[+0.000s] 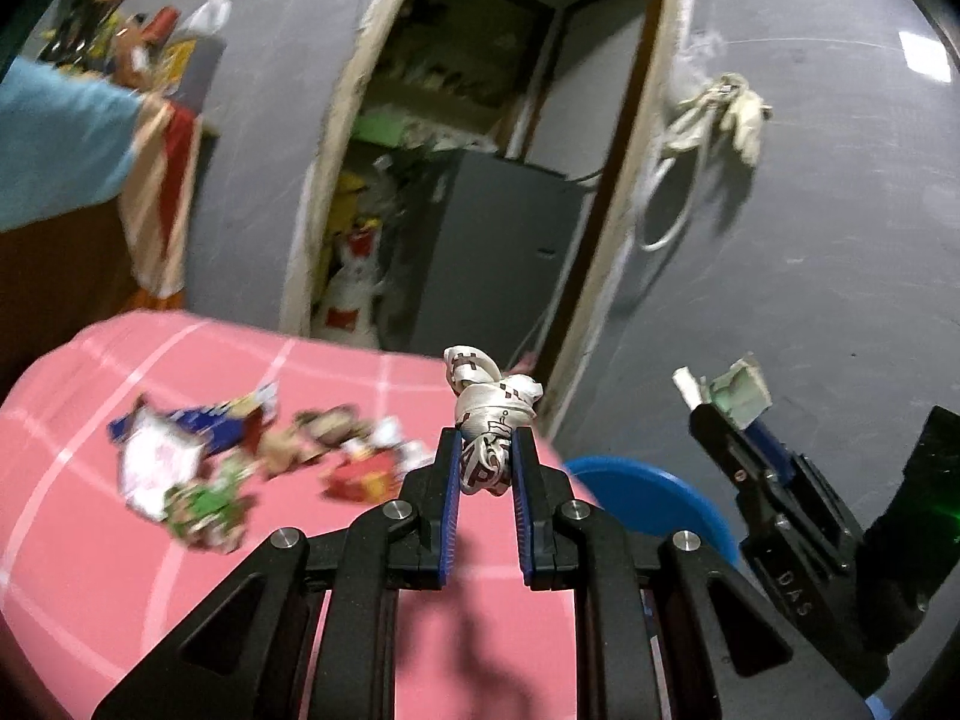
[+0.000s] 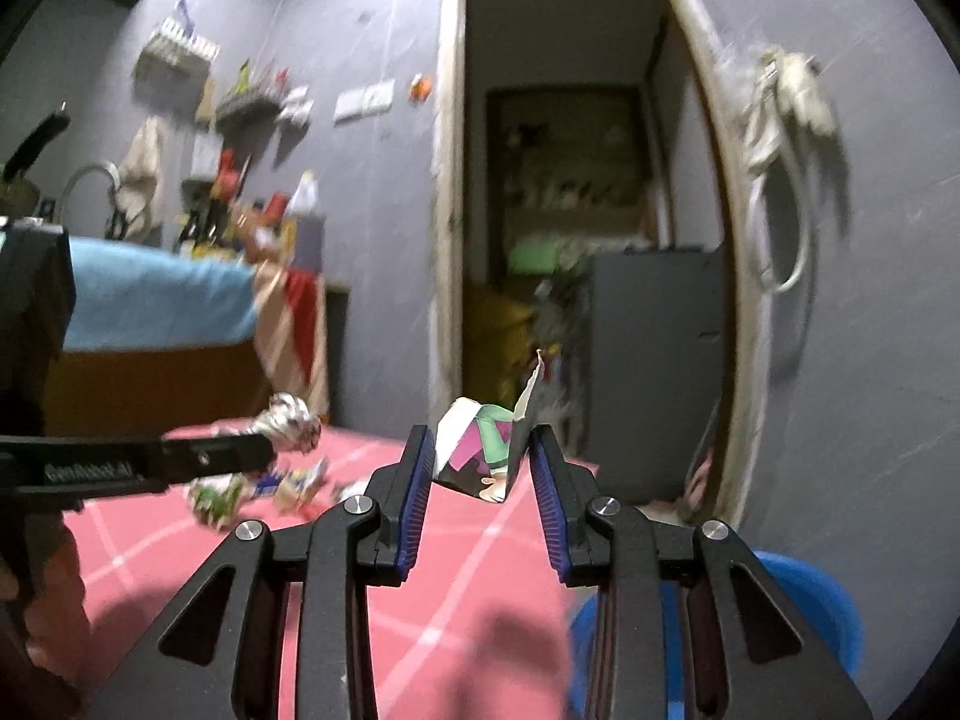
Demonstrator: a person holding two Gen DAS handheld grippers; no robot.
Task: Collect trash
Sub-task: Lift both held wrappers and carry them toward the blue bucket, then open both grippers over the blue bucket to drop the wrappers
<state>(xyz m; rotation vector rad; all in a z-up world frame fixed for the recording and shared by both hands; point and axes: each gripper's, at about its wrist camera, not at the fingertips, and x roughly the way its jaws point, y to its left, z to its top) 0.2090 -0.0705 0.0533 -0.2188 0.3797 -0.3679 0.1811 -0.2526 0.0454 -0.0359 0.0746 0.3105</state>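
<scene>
Pinching crumpled wrapper, left hand-held gripper.

You've got a pink bed sheet with white grid lines, a round blue plastic bin, grey walls.

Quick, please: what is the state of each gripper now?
Left gripper: closed on a crumpled white wrapper.
Right gripper: closed on a folded printed paper.

I can't read the motion-blurred wrappers on the pink sheet. The blue bin beside that sheet is cut off by my gripper arms.
</scene>
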